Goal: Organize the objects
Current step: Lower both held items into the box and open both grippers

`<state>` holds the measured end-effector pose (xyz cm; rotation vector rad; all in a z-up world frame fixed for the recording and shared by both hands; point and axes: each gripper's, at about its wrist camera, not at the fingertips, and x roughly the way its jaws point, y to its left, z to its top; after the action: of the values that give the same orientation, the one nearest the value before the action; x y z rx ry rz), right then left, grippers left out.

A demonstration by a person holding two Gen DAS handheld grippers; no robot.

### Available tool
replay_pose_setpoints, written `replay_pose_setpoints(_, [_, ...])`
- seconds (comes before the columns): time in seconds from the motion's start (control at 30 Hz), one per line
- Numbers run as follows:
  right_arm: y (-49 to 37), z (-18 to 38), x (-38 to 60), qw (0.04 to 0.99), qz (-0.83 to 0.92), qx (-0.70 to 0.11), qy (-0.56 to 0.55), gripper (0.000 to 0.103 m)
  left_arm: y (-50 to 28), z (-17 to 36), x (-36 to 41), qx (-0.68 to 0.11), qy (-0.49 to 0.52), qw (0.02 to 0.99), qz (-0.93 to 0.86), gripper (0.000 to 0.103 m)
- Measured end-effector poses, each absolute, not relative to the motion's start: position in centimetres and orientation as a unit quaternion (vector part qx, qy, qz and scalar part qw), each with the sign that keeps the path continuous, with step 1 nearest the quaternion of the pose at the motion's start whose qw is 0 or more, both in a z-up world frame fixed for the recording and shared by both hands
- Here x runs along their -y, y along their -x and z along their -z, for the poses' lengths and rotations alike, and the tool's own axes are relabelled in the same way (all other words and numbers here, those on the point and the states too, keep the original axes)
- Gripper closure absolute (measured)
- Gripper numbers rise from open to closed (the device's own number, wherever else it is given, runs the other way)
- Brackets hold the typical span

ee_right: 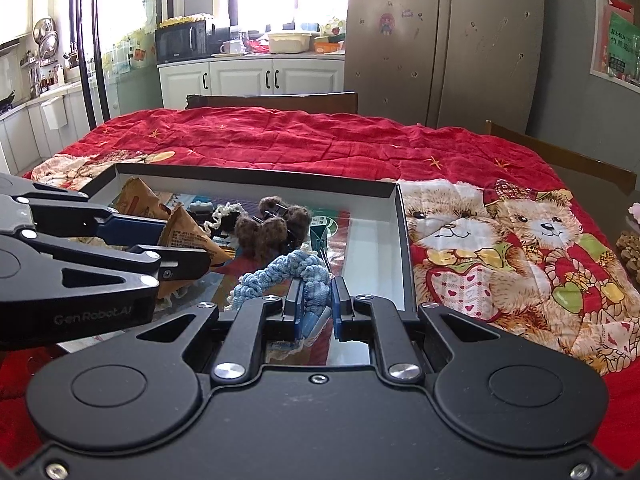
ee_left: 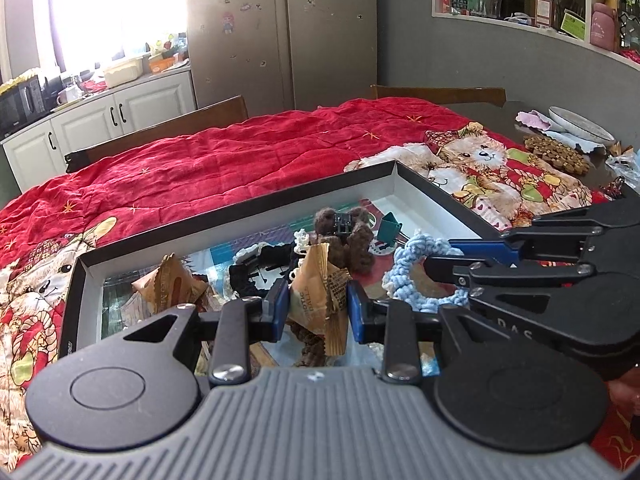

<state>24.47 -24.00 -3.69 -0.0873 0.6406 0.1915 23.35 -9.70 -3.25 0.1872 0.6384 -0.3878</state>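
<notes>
Clearly, "GenRobot.AI" marked your left tongs [ee_right: 188, 256], which clamped a brown snack packet [ee_left: 320, 280] reading "BALLS" over the black tray [ee_left: 436, 192]; your right tongs [ee_right: 314, 304] pinched the blue crocheted loop [ee_right: 288, 272] inside it.

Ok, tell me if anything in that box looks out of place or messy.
Nothing spilled or broken. The box holds a loose jumble: snack packets, a brown fuzzy clip and a teal binder clip piled unsorted at one end, the other end bare.
</notes>
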Motion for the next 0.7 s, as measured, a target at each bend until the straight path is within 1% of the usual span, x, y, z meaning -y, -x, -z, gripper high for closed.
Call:
replay_pose_setpoints(0.23, [-24.7, 4.1, 24.0, 0.942, -0.093, -0.319, 0.043, 0.089, -23.2, 3.4, 10.2, -0.305, -0.108, 0.927, 0.188, 0.068])
replay_pose_setpoints(0.7, [-24.8, 4.6, 23.9, 0.94, -0.094, -0.326, 0.046, 0.089, -22.3, 4.2, 11.9, -0.286, -0.173, 0.925, 0.179, 0.067])
